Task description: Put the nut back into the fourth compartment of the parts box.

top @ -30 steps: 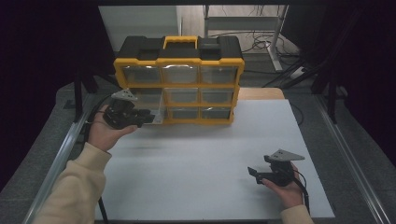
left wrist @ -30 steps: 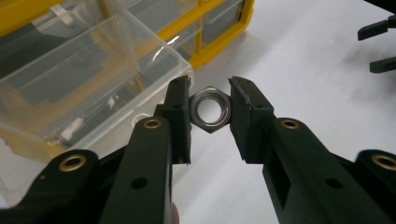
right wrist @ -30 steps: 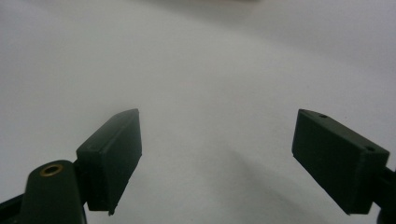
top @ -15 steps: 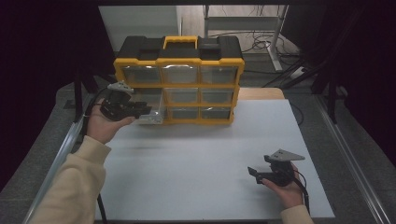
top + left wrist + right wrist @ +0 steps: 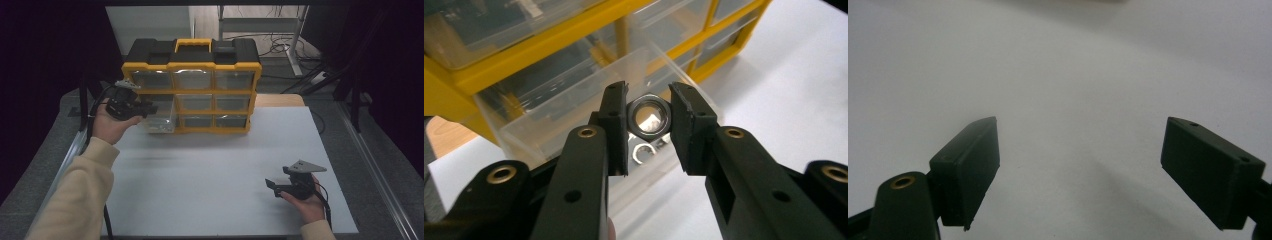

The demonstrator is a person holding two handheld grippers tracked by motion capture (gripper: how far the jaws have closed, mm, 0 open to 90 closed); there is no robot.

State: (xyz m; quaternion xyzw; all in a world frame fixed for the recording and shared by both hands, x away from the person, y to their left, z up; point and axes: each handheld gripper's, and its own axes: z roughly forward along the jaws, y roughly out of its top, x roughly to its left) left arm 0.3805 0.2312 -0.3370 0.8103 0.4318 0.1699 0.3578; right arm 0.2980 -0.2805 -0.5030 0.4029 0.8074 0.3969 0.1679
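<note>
**Room: dim, dark surround, white work surface**

White tabletop (image 5: pixel 220 165) is matte and evenly lit, brightest thing in the high view. A strip of bare wood (image 5: pixel 280 100) shows at its far edge, right of centre. Metal rails (image 5: pixel 372 170) run down both long sides. Grey carpet floor (image 5: pixel 30 170) around it. Left and right margins drop into near-black. Behind the tabletop: a pale wall panel (image 5: pixel 150 25) on the left, and a metal-legged frame (image 5: pixel 295 30) on lighter flooring, with a tangle of black cables (image 5: pixel 280 47) lying under it.
</note>
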